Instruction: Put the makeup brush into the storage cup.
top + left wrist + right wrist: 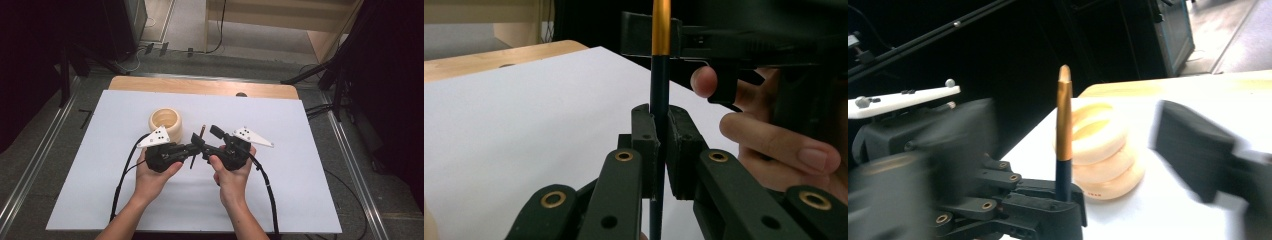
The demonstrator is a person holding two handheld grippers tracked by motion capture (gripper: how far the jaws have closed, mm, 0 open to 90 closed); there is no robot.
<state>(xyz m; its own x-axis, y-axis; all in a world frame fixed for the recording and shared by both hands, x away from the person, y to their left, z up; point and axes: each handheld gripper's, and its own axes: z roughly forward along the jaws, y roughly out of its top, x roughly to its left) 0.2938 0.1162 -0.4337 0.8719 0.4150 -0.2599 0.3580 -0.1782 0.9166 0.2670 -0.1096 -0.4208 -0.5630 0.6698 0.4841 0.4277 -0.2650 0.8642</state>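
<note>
High view: pencil (196,145) is gripped upright by left gripper (192,149) above white sheet (100,175), beside wooden bowl (165,122) | Left gripper view: jaws are clamped on the dark shaft, likely for handover | Right gripper view: right gripper (215,135) is spread wide, one jaw seen, empty.

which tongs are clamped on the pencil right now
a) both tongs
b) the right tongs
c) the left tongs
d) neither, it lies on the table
c) In the left gripper view the left tongs are shut on the dark shaft of the pencil, which stands upright between them, while in the right gripper view the right tongs are open, with a black pad well clear of the pencil.
</note>
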